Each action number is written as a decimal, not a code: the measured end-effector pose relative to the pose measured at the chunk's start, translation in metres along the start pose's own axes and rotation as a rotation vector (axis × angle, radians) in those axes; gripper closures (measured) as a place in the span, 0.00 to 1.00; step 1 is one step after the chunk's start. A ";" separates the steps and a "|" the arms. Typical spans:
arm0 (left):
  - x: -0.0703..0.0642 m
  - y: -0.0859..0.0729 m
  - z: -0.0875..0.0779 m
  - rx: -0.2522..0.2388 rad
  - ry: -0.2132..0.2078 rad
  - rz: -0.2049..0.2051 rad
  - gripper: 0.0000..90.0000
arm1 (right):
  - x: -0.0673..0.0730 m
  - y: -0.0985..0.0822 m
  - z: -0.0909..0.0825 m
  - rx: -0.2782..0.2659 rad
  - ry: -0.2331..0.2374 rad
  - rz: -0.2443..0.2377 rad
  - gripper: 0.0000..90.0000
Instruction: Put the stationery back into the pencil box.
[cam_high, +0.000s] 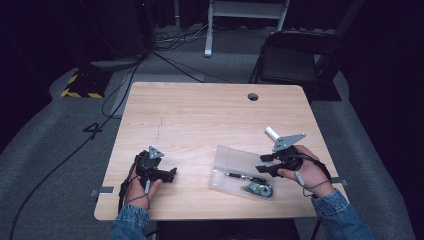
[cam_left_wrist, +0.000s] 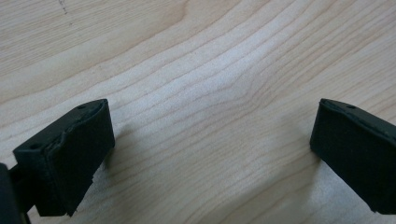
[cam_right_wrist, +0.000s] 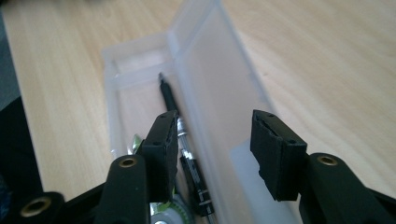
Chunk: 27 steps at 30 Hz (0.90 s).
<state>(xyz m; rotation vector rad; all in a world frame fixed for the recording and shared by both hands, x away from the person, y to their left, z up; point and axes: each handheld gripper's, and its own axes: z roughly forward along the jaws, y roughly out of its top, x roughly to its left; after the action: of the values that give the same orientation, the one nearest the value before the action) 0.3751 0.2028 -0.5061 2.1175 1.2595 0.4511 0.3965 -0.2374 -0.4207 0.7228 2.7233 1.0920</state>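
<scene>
A: What lies on the table (cam_high: 200, 115)?

B: A pale wood-grain top with rounded corners. Low and right of centre in the high view sits a clear plastic case (cam_high: 235, 165), a long shallow box of frosted, see-through walls, its lid folded open flat beside the tray.

A: And inside it?

B: A slim black pen (cam_right_wrist: 184, 140) with a silvery band lies lengthwise in the tray, at the middle of the right gripper view. At the bottom of that view there is something round, green and white, too cut off to name. A short white cylinder (cam_high: 271, 132) lies on the wood just above the right hand.

A: The jaws?

B: The right gripper (cam_right_wrist: 215, 154) hangs over the case, its matte black pads standing apart with nothing pinched between them. The left gripper (cam_left_wrist: 210, 154), lower left in the high view, is spread wide over bare wood, its blocky pads rough at the edges.
</scene>
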 end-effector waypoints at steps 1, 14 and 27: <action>0.000 -0.001 -0.001 -0.001 0.003 -0.002 0.00 | -0.002 0.001 -0.003 -0.014 -0.012 0.010 0.58; 0.001 -0.005 -0.005 0.001 0.003 -0.004 0.00 | -0.033 0.000 -0.020 -0.102 -0.163 0.129 0.58; 0.001 -0.008 -0.007 -0.001 -0.006 0.005 0.00 | -0.067 -0.013 -0.016 -0.132 -0.311 0.233 0.57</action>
<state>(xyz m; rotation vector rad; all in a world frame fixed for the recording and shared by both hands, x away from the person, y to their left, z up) 0.3666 0.2083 -0.5063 2.1199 1.2508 0.4469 0.4461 -0.2870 -0.4218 1.1063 2.3290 1.0854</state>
